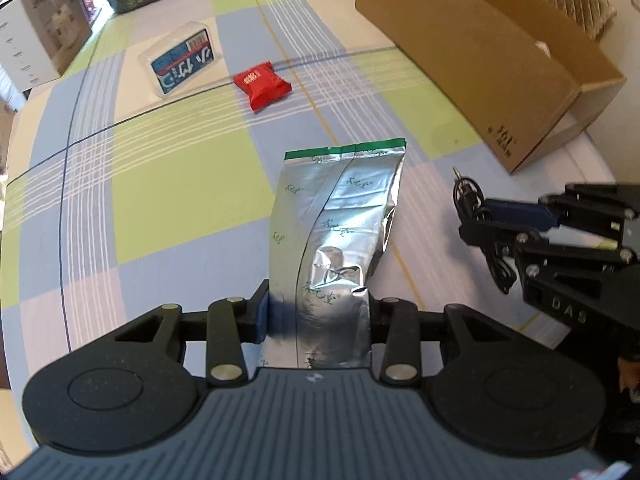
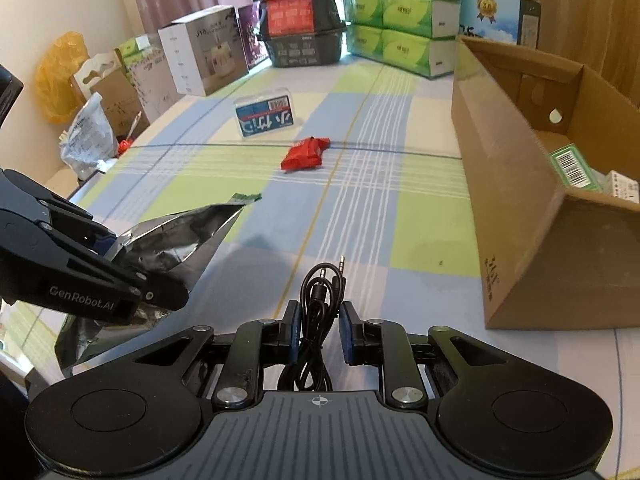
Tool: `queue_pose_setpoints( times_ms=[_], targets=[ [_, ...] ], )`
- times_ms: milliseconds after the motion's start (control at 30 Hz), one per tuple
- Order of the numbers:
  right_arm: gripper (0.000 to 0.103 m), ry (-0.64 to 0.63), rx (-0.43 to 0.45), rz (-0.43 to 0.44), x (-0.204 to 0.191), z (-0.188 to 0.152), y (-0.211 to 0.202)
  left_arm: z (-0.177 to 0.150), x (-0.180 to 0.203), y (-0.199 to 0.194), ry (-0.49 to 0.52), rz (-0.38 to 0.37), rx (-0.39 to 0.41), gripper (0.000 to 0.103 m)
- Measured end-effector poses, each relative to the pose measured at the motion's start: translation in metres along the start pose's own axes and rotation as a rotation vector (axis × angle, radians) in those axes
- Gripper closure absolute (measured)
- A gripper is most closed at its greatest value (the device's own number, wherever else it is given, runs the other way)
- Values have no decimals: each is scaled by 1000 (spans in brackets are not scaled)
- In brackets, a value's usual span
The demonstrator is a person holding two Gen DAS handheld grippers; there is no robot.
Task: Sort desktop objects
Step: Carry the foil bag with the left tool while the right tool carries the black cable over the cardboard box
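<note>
green tissue packs (image 2: 404, 16) (stacked) | white box (image 2: 202, 50) | yellow bag (image 2: 60, 76)

Left gripper (image 1: 318, 312) is clamping a foil pouch (image 1: 340, 216) between its jaws, held above the bench (image 1: 180, 200). Right gripper (image 2: 319, 322) is closing both blue pads (image 2: 347, 328) on a coiled black cable (image 2: 316, 308), positioned just beside the left gripper, both pointing forward.

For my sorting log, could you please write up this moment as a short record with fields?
left tool: shut on silver foil pouch, lifted
right tool: shut on coiled black audio cable
on tablecloth: red snack packet, clear-wrapped blue tissue pack
cardboard box: open, to the right, a green barcoded box inside
</note>
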State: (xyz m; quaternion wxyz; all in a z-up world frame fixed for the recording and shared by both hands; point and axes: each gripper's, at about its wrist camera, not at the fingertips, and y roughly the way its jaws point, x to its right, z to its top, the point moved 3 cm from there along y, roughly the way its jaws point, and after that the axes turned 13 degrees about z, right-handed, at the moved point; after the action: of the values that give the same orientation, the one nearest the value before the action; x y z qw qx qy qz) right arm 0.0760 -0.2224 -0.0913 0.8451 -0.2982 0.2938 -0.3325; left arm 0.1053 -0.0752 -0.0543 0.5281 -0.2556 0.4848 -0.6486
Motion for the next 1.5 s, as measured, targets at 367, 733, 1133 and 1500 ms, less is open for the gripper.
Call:
queue_pose_setpoints(
  times_ms=[367, 733, 1133, 1500],
  targets=[
    [86, 4, 85, -22, -3, 6, -54, -3, 11, -36, -93, -43, 62, 68],
    [86, 25, 134, -55, 11, 10, -92, 4, 32, -65, -97, -60, 117, 68],
    [86, 32, 193, -52, 16, 21, -120, 17, 44, -81, -88, -54, 142, 68],
    [86, 38, 262, -105, 43, 41, -160, 44, 65, -92, -80, -79, 173, 68]
  ],
)
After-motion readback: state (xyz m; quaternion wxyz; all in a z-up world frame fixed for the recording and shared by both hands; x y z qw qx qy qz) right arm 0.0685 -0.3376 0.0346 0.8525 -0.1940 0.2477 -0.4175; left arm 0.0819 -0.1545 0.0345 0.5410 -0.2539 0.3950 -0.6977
